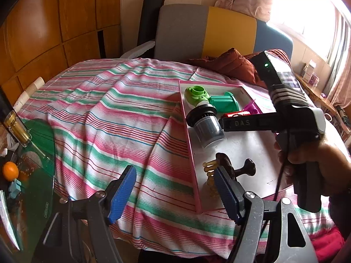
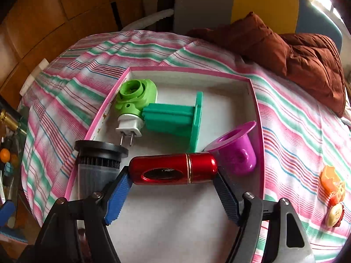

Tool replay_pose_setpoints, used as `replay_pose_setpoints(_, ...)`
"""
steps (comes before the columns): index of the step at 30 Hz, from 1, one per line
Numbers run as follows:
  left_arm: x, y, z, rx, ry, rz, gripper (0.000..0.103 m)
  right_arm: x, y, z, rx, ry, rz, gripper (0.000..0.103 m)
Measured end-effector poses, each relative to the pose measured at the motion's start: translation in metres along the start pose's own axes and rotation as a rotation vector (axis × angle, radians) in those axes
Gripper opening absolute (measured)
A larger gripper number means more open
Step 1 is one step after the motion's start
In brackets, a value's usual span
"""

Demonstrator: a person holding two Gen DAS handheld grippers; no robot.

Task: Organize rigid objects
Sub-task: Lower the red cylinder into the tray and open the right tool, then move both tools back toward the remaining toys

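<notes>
A pink-rimmed white tray (image 2: 260,118) lies on the striped cloth. It holds a light green plug-in device (image 2: 136,98), a teal plastic bracket (image 2: 175,120), a magenta cup (image 2: 237,151) and a black filter with a clear cup (image 2: 96,164). My right gripper (image 2: 173,182) is shut on a glossy red case (image 2: 166,164), gripped end to end just over the tray floor. My left gripper (image 1: 174,175) stands open with nothing in it, over the cloth at the tray's left rim (image 1: 190,153). Its right finger overlaps a yellow comb-like piece (image 1: 209,171) and a brown piece (image 1: 241,168).
A brown padded garment (image 2: 307,61) lies at the back right. Small orange and cream toys (image 2: 332,184) sit on the cloth right of the tray. A glass table (image 1: 41,164) to the left carries a bottle (image 1: 17,129) and an orange (image 1: 9,171). A chair (image 1: 204,30) stands behind.
</notes>
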State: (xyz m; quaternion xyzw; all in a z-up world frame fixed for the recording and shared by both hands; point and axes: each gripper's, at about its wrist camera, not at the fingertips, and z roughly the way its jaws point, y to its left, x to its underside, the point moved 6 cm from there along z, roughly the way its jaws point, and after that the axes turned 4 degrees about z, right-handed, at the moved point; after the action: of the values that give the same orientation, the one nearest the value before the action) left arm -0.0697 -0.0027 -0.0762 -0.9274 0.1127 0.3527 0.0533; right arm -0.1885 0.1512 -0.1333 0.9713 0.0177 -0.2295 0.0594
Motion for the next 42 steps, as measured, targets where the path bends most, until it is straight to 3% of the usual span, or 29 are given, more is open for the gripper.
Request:
replay_pose_setpoints(3,-0.001,0.003,-0.002,-0.007,-0.004,-0.004,0.074,-0.002,0.0,0.001,-0.04,0.003,0.03,0.076)
replay_pose_setpoints(11,-0.003,0.004,-0.007,-0.011,-0.016,-0.004,0.076,0.002,-0.007,-0.034,-0.062,-0.101,0.045,0.077)
replay_pose_setpoints(28,0.0,-0.016,-0.018,0.003,-0.03,0.045,0.076,0.042,-0.028,-0.093,-0.005,-0.24,-0.013,0.077)
replay_pose_setpoints(34,-0.003,-0.027,-0.022,0.006,-0.041,0.079,0.078,0.054,-0.062,-0.11,0.034,-0.275,0.017,0.077)
replay_pose_setpoints(42,-0.009,-0.045,-0.024,0.021,-0.041,0.121,0.079,0.064,-0.142,-0.128,0.152,-0.286,0.105,0.077)
